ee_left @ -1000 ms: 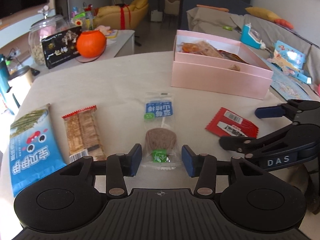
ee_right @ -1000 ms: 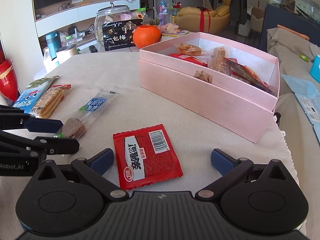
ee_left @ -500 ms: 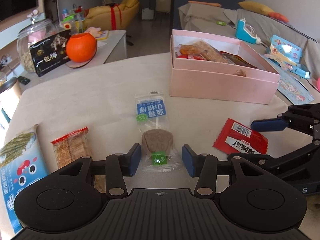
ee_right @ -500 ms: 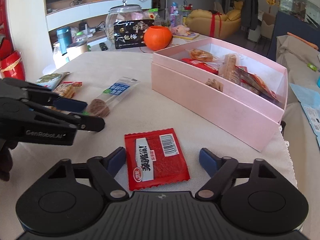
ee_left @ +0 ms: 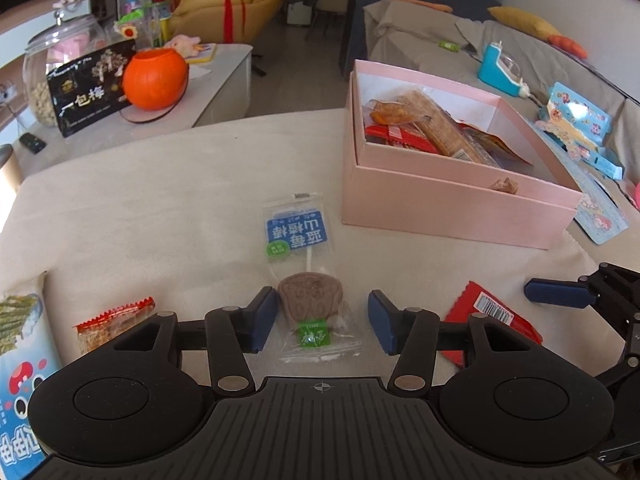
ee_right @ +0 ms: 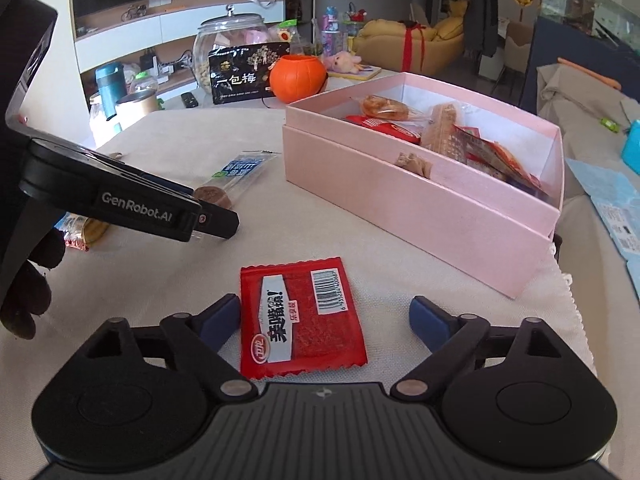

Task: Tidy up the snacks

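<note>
Beside the pink box, already part-filled, we hold both sets of fingers open: left gripper straddles the lollipop packet, right gripper the red sachet; neither gripped.

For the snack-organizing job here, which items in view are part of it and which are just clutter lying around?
Part of the job:
- pink box, already holding several snacks
- lollipop packet, between the open left gripper jaws
- red packet, between the open right gripper jaws
- cracker packet
- blue seaweed packet

Just lying about:
- orange pumpkin pot
- glass jar
- black plum bag
</note>
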The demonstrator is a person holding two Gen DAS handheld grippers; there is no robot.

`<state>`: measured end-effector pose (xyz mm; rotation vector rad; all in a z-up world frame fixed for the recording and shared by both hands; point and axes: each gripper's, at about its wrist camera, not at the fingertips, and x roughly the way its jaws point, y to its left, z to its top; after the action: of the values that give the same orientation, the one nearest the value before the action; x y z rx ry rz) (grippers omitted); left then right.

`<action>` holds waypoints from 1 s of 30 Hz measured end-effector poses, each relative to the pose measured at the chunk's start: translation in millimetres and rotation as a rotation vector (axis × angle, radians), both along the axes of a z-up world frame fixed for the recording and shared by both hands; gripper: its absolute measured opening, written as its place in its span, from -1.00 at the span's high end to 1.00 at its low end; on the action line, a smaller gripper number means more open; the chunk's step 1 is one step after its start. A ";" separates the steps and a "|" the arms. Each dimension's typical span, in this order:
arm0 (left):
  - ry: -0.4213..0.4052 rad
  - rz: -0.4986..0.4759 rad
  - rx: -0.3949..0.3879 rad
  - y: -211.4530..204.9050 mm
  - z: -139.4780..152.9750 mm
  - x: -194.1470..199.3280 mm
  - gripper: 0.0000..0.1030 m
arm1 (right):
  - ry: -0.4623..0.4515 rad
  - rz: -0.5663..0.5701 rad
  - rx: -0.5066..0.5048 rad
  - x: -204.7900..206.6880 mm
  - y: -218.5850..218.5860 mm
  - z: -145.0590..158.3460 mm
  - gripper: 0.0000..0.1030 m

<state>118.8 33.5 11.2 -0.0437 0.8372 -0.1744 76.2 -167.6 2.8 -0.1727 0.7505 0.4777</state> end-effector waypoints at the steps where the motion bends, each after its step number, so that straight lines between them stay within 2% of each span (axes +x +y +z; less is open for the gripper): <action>1: -0.004 -0.009 0.007 -0.5 -0.5 0.8 -0.07 | 0.006 0.003 0.011 1.1 -2.2 0.6 -0.79; 3: -0.019 -0.029 0.036 -3.6 -1.4 1.7 -0.05 | 0.000 0.004 0.005 0.0 -1.5 -0.1 -0.80; 6: -0.050 -0.038 0.084 -6.7 -3.2 -2.6 0.12 | -0.006 0.001 -0.002 -1.1 -0.3 -0.2 -0.80; 10: -0.063 -0.026 0.069 -2.3 -2.8 -28.0 0.14 | -0.002 0.000 0.014 -1.8 -3.3 0.1 -0.80; 16: -0.063 -0.017 0.051 -7.6 -2.0 -92.3 0.13 | 0.013 0.003 0.045 -0.2 -7.8 1.4 -0.79; 18: -0.054 -0.015 -0.001 -5.9 -1.5 -107.6 0.13 | -0.006 0.015 -0.004 -7.2 -4.6 2.2 -0.63; 20: -0.048 -0.020 -0.048 -3.5 -1.3 -117.6 0.13 | -0.021 0.063 -0.033 -20.0 -3.5 5.6 -0.25; 21: -0.049 -0.027 -0.059 -3.5 -1.0 -121.4 0.13 | -0.013 0.087 -0.039 -26.2 -4.2 8.4 -0.15; 25: -0.052 -0.032 -0.054 -4.9 -1.3 -127.0 0.13 | 0.048 0.126 -0.064 -42.2 -10.3 16.4 -0.15; 30: -0.060 -0.032 -0.007 -12.5 -1.2 -126.9 0.12 | 0.093 0.087 -0.052 -40.8 -16.0 19.0 -0.22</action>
<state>-8.1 20.9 10.0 -0.0313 0.7782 -0.2081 35.4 -183.6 21.8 -0.2337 0.8493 0.5518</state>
